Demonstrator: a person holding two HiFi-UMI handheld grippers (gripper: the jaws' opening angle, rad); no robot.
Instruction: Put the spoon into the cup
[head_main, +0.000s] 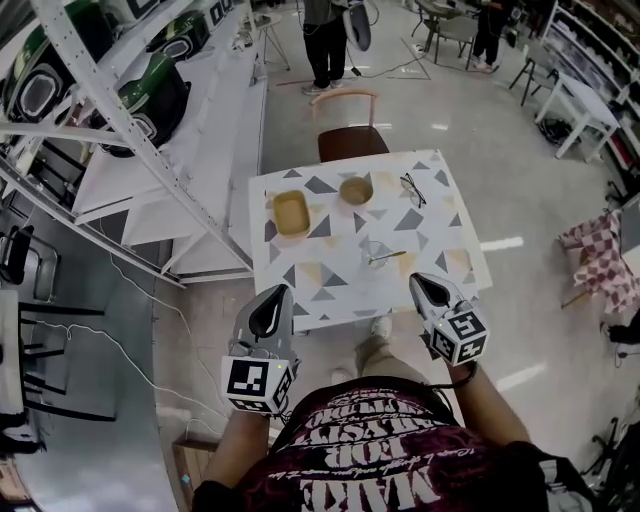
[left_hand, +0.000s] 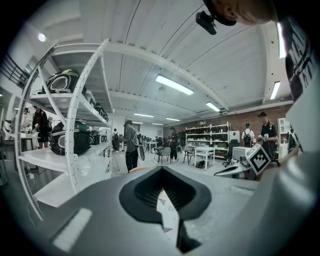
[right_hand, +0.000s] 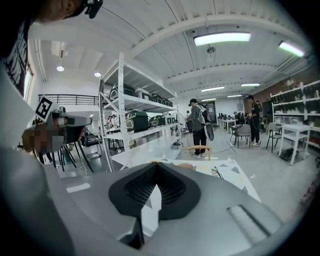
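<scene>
A clear glass cup (head_main: 374, 252) stands on the patterned table (head_main: 300, 300), right of its middle. The metal spoon (head_main: 388, 258) rests in the cup, and its handle sticks out to the right over the rim. Both grippers hang at the table's near edge, apart from the cup. My left gripper (head_main: 272, 298) (left_hand: 162, 172) is at the front left, its jaws together with nothing between them. My right gripper (head_main: 420, 283) (right_hand: 156, 167) is at the front right, just below and right of the cup. It is shut and empty.
A tan rectangular dish (head_main: 291, 213), a round tan bowl (head_main: 355, 190) and a pair of glasses (head_main: 413, 189) lie on the table's far half. A chair (head_main: 350, 135) stands behind the table. White metal shelving (head_main: 120, 120) runs along the left. People stand further back.
</scene>
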